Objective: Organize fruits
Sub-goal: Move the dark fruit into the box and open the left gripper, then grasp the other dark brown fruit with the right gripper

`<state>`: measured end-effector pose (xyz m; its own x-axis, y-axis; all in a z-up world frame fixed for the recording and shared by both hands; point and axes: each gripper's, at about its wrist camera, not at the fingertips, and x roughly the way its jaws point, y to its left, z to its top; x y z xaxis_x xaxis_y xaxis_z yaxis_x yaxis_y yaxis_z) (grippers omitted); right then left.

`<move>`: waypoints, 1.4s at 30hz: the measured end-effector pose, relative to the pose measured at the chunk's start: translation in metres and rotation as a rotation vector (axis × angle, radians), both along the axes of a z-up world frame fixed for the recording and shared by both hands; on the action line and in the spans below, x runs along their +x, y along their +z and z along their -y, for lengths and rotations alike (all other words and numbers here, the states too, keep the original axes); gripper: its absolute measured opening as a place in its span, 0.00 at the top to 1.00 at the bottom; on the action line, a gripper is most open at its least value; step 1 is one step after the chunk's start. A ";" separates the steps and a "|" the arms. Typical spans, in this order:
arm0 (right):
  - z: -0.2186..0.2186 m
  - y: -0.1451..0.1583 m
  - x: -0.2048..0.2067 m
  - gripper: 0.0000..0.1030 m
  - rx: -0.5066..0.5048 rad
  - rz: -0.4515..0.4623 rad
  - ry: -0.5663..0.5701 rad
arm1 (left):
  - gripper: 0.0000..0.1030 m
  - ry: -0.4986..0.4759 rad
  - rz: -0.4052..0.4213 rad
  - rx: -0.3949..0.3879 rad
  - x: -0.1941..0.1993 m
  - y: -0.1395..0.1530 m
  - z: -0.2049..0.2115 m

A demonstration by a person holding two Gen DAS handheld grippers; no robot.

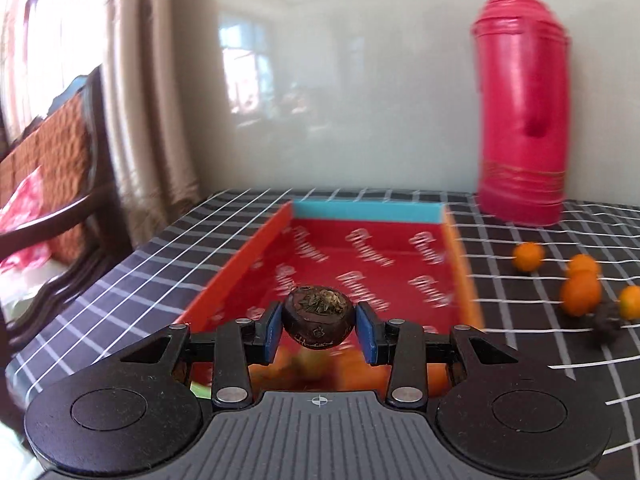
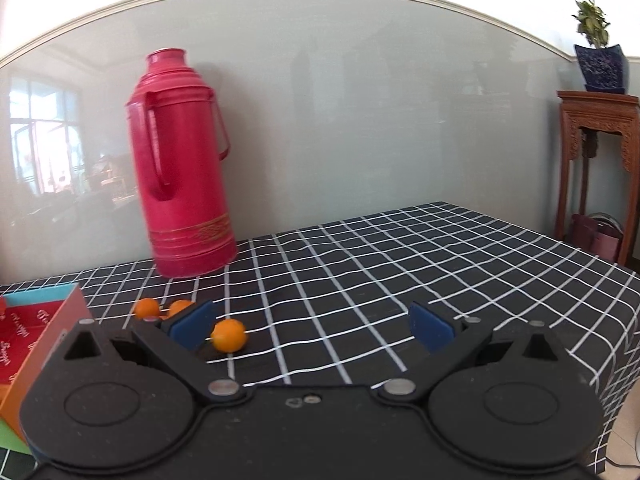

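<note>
My left gripper (image 1: 318,326) is shut on a dark brown round fruit (image 1: 318,318) with a dry greenish top, held above the near end of the red box (image 1: 360,256). Orange shapes blur under the gripper inside the box. Several small orange fruits (image 1: 580,292) lie on the cloth right of the box, with a dark fruit (image 1: 606,322) among them. My right gripper (image 2: 312,326) is open and empty above the cloth; an orange fruit (image 2: 229,335) lies just right of its left finger, two more (image 2: 147,307) behind. The box corner (image 2: 36,320) shows at the left.
A tall red thermos (image 1: 522,100) stands at the back by the wall, also in the right wrist view (image 2: 182,164). The black checked tablecloth (image 2: 380,260) covers the table. A wooden chair (image 1: 60,200) is left of the table, a wooden stand with a plant (image 2: 596,140) at the far right.
</note>
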<state>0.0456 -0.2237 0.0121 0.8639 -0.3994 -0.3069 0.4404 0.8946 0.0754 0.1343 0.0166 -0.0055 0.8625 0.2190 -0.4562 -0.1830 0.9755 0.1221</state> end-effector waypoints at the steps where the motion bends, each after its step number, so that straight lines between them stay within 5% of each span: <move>1: -0.003 0.000 0.001 0.06 -0.004 -0.002 0.008 | 0.62 0.017 -0.010 -0.004 0.001 -0.001 -0.004; 7: -0.017 -0.003 0.007 0.06 -0.018 -0.017 0.055 | 0.61 0.085 -0.042 -0.010 0.008 -0.004 -0.020; 10: -0.022 -0.004 0.011 0.06 -0.024 -0.025 0.075 | 0.34 0.092 -0.033 -0.030 0.004 0.000 -0.025; 13: -0.026 -0.005 0.016 0.06 -0.019 -0.034 0.096 | 0.26 0.071 0.001 -0.054 -0.004 0.006 -0.026; 15: -0.029 -0.006 0.020 0.06 -0.010 -0.041 0.120 | 0.08 0.076 0.040 -0.044 -0.012 0.012 -0.026; 17: -0.033 -0.008 0.026 0.06 0.000 -0.055 0.148 | 0.02 0.088 0.101 -0.048 -0.024 0.020 -0.031; 26: -0.040 -0.026 0.072 0.20 0.116 -0.196 0.254 | 0.00 0.187 0.131 -0.097 -0.041 0.026 -0.077; 42: -0.049 -0.045 0.117 0.46 0.074 -0.313 0.210 | 0.00 0.327 0.121 -0.172 -0.058 0.017 -0.147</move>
